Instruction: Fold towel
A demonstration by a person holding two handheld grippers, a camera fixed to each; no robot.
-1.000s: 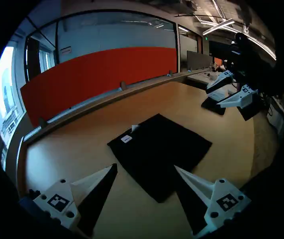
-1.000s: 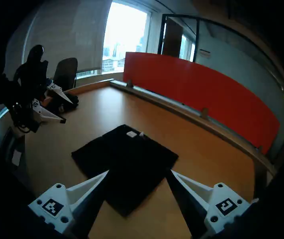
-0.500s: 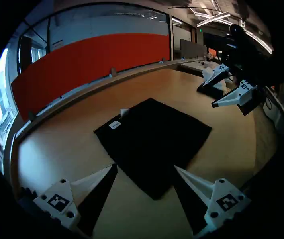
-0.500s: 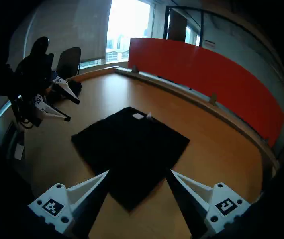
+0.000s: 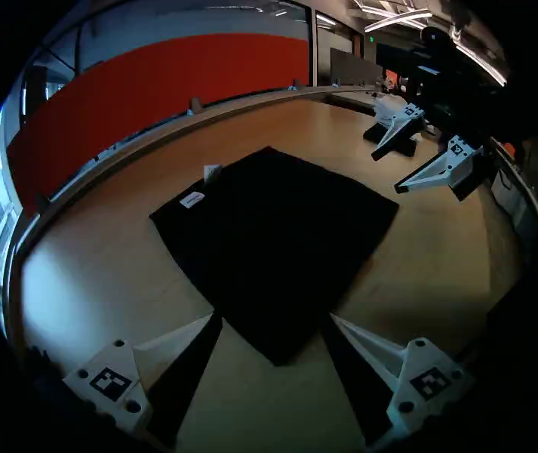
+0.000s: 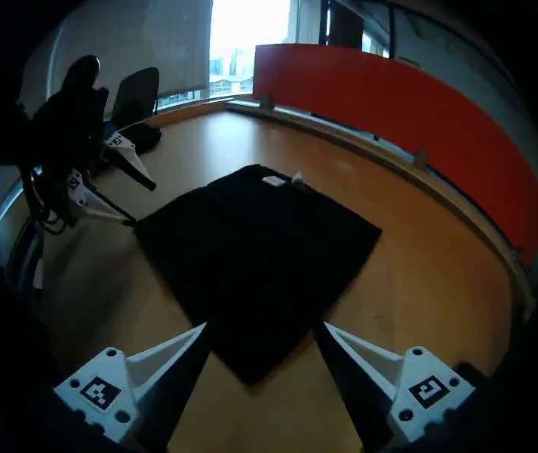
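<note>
The towel (image 5: 276, 234) lay flat on the table (image 5: 102, 279). Left gripper (image 5: 274, 317) and right gripper (image 6: 262, 325) were spread, empty, each at a towel corner. A dark item (image 6: 144, 137), possibly a bag, lay beyond.

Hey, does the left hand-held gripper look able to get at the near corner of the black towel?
Probably yes. The left hand-held gripper is open, and the near corner of the black towel lies flat on the table just ahead, between its fingers, with nothing in the way.
</note>
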